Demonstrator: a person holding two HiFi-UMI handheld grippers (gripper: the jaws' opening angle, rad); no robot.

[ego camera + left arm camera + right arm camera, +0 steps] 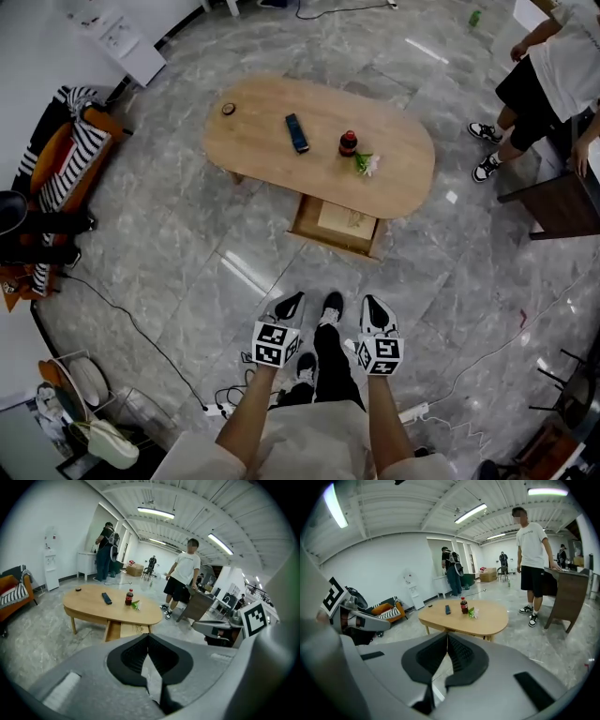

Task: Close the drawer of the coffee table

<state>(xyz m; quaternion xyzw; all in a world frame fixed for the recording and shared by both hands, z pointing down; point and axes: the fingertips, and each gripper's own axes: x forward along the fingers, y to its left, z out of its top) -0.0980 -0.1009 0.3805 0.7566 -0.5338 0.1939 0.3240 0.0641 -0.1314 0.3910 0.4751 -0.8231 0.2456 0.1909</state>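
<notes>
Left claw (287,306) closed, right claw (375,315) closed, both empty

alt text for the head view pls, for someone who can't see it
An oval wooden coffee table stands on a grey floor, its drawer pulled open toward the wearer. The left gripper and right gripper are held low in front, well short of it. A bottle and a remote sit on top; another person stands at upper right.

Coffee table (272,141) ahead, drawer (338,227) out beneath its near edge, bottle (348,142) on top
</notes>
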